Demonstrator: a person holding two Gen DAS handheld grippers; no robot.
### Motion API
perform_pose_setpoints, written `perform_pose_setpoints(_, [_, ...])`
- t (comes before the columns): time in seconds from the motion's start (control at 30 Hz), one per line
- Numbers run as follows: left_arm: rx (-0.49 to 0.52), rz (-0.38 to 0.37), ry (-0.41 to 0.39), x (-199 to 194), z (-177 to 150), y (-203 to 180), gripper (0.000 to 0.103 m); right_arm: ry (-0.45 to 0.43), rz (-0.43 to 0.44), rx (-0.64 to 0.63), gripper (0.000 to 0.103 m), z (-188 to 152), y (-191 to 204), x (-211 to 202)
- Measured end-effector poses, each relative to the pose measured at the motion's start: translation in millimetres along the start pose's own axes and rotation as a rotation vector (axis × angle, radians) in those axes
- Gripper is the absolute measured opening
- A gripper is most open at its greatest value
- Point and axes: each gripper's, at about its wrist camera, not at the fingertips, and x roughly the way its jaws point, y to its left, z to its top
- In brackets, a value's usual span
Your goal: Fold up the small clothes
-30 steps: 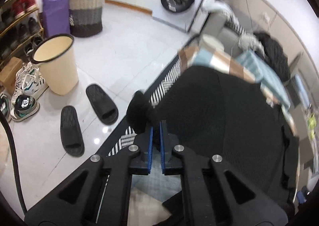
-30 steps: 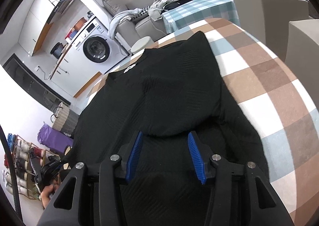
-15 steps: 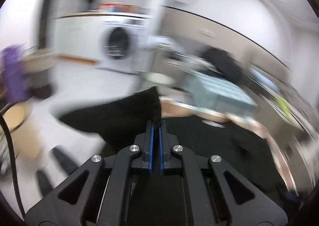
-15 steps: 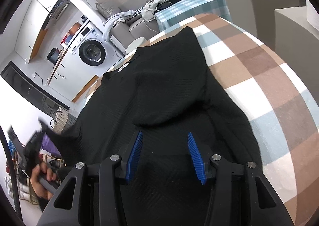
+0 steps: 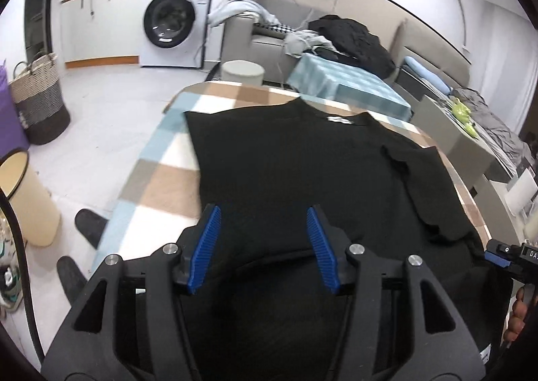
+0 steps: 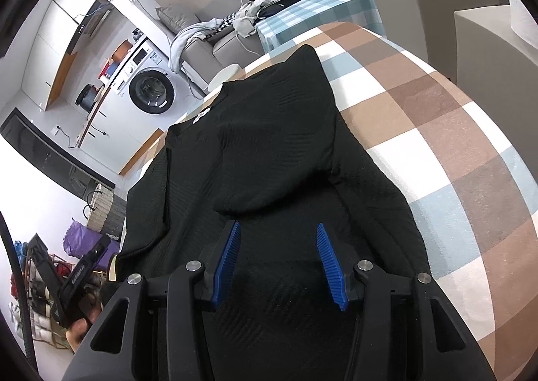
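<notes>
A black T-shirt (image 5: 296,159) lies on the checked tablecloth (image 5: 158,179), collar at the far end, both sleeves folded in over the body. It also shows in the right wrist view (image 6: 269,152). My left gripper (image 5: 262,240) is open and empty just above the shirt's near left part. My right gripper (image 6: 277,260) is open and empty over the shirt's near hem. The left gripper's body shows at the lower left of the right wrist view (image 6: 67,280).
The checked tablecloth (image 6: 437,132) runs on to the right of the shirt. On the floor at the left stand a cream bin (image 5: 27,199), black slippers (image 5: 87,226) and a woven basket (image 5: 37,102). A washing machine (image 5: 171,18) and a sofa with clothes (image 5: 336,38) are behind.
My left gripper carried the left sleeve over onto the shirt's body, let it go and now stands open. My right gripper has stayed open in much the same place.
</notes>
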Motion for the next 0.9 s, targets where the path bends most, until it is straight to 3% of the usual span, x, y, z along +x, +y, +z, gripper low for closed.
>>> perform_pose_setpoints(0.23, [-0.021,0.060,0.022,-21.2,-29.6,31.0,0.069,0.015,0.003,-0.041,0.059,-2.0,0.4,-8.2])
perform_pose_setpoints(0.33, [-0.008,0.074,0.031,-36.6,-43.8,39.3,0.080,0.002,-0.034,-0.081,0.070,-3.8,-2.9,-20.2])
perform_pose_setpoints(0.5, [-0.020,0.097,0.062,-63.2,-75.2,59.8,0.083,0.012,-0.040,-0.128,0.082,-13.8,-18.6,-42.6])
perform_pose_setpoints(0.8, [-0.024,0.141,0.115,-85.2,-122.1,83.6,0.083,0.068,-0.113,-0.156,0.084,-52.2,-62.5,-67.3])
perform_pose_setpoints(0.9, [-0.024,0.149,0.125,-85.4,-130.4,87.3,0.083,0.072,-0.085,-0.154,0.084,-61.2,-73.9,-71.4])
